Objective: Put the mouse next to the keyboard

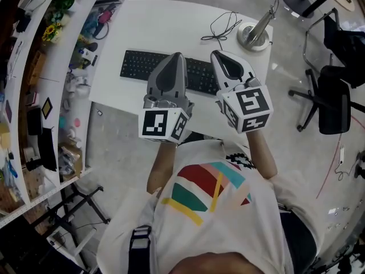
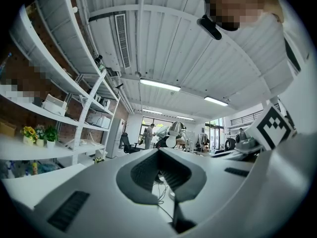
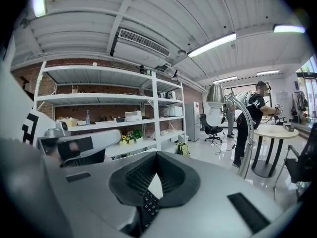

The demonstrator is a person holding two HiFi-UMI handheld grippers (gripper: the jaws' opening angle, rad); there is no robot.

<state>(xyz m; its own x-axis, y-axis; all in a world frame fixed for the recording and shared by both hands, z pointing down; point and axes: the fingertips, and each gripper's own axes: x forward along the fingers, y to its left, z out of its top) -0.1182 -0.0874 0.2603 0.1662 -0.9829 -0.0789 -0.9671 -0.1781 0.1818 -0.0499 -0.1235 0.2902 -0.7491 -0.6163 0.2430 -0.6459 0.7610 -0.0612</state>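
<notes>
On the white surface (image 1: 171, 16), a black keyboard (image 1: 137, 66) is laid near the person's edge, its right part covered by the two grippers held above it. The left gripper (image 1: 178, 56) and the right gripper (image 1: 217, 54) are held side by side, tips pointed away from the person. The jaws of both are seen closed tip to tip, with nothing gripped between them. Only keyboard keys are glimpsed through the hollow of the right pair. The mouse cannot be made out in any view. Beyond the keyboard, a black cable (image 1: 221, 27) is looped beside a round lamp base (image 1: 252, 36) — both lie apart from the keyboard.
</notes>
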